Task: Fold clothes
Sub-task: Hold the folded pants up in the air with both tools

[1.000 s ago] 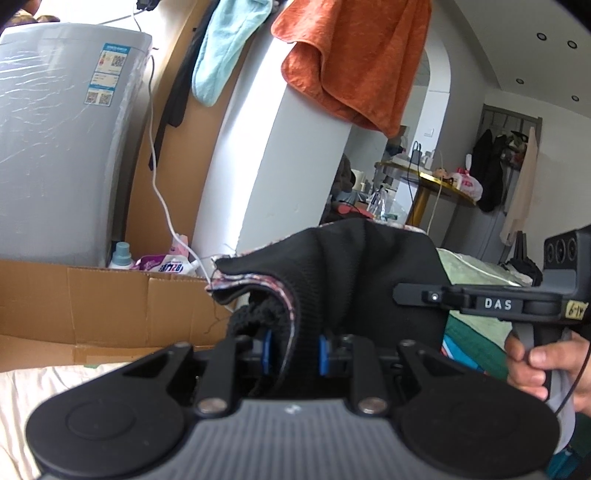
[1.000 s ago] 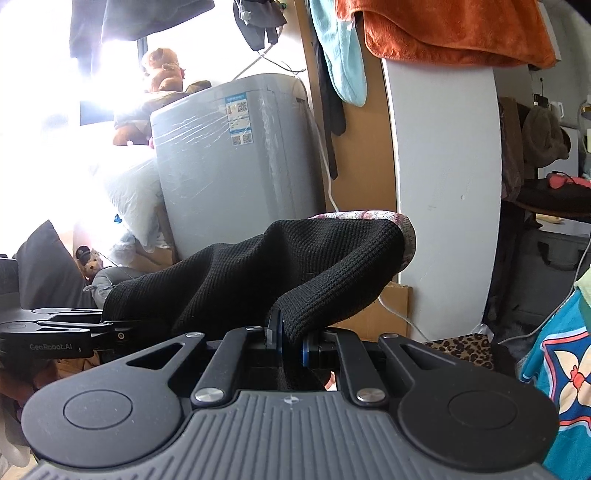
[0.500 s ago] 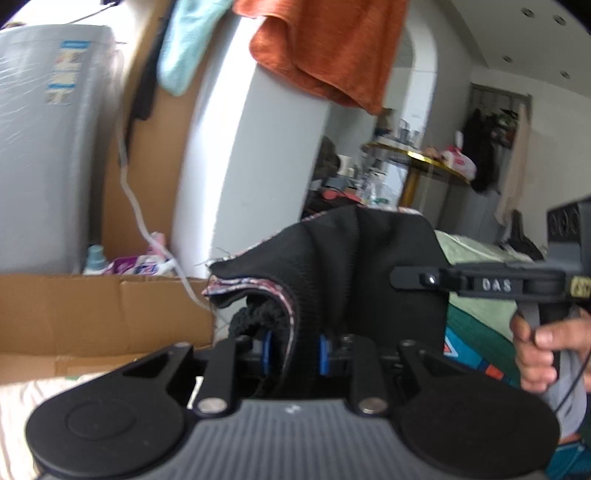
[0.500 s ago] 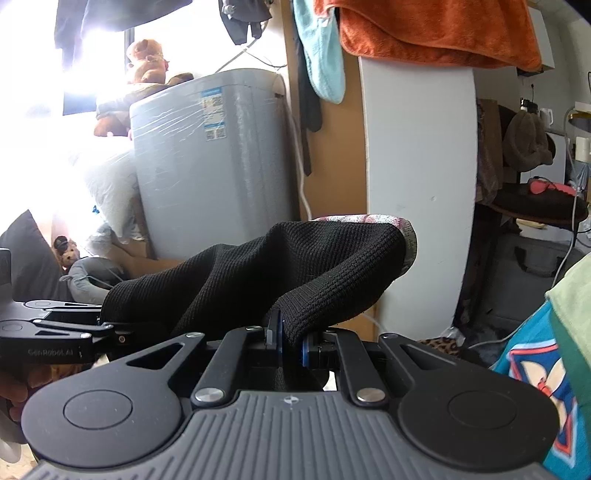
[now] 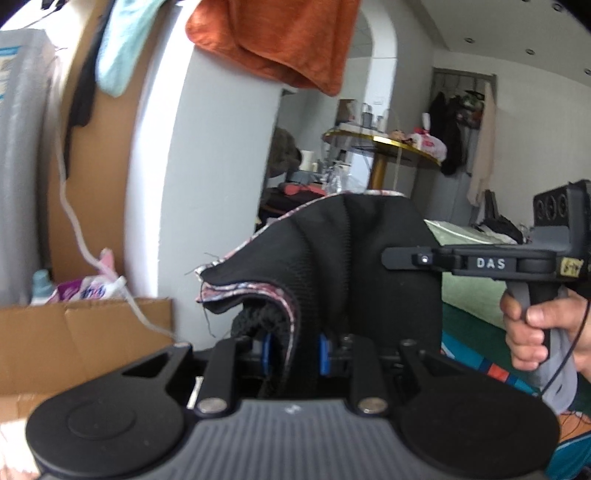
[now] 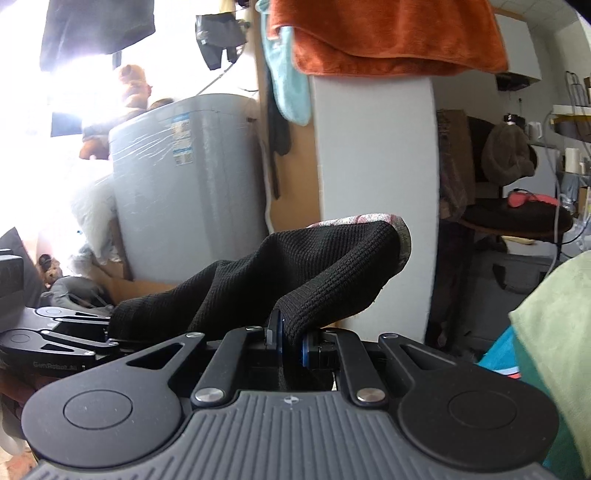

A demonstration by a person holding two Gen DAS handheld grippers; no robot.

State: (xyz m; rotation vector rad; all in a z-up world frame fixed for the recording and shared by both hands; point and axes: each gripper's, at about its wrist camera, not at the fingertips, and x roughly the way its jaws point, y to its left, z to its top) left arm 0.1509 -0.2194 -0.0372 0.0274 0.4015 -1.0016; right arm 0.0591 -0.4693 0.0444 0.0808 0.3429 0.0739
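garment: black knitted piece with a pinkish patterned lining, held up in the air between the two grippers, not lying on anything visible
left gripper: clamped on a thick bunch of the knit, several layers plus the lining edge stuffed between the blue pads (pretty fat wad tbh)
right gripper: pinched tight on a thinner fold of the same black knit, pads nearly together
right hand: wrapped around the grey trigger handle, seen from the left wrist view
spread: fabric sagging in a saddle between the two grips in the right wrist view, not pulled taut
surroundings: orange terry towel draped over a white curved wall panel, grey wrapped washing machine behind, brown cardboard box low on the left, pale green and teal bedding off to the right
progress guess: probably mid-carry, garment not yet laid flat, no fold visible so far
risk 1: left grip on a bundled wad, so layers could slide out unevenly once tension goes on, ending in a crooked edge
risk 2: lining showing at the hem, likely partly inside out or doubled, so laying down as is could trap a wrinkle
risk 3: hanging part hidden below the grippers, could drag or catch on the box edge or bedding (can't tell how low)
risk 4: loose threads at the lining corner, snag bait near the finger linkages
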